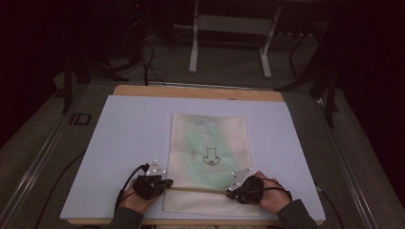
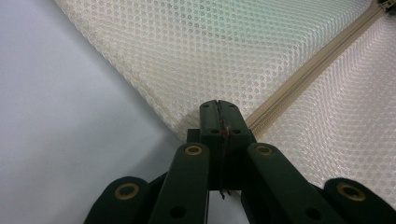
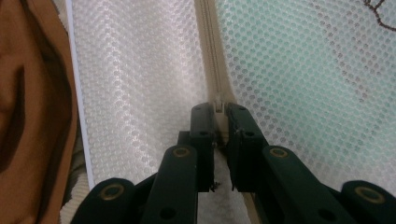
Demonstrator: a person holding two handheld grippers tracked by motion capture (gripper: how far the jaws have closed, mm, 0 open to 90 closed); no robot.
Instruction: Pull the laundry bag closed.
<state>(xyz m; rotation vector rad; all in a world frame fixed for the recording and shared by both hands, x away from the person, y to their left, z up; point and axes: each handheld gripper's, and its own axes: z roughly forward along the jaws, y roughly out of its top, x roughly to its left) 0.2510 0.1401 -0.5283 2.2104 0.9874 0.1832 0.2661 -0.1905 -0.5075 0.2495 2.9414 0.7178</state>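
Mesh bag (image 1: 208, 157) lies flat mid-table on the white board (image 1: 119, 143); left gripper (image 2: 218, 108) is clenched at its near-left corner by the zipper (image 2: 308, 70) end, right gripper (image 3: 218, 111) pinches the zipper pull (image 3: 217, 103) at the bag's right edge

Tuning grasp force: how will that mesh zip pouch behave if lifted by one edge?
Probably floppy: the mesh pouch lies flat, thin netting in both gripper views. Likely light; only a soft green item shows inside. It should sag from the zipper, where the right gripper pinches the pull.
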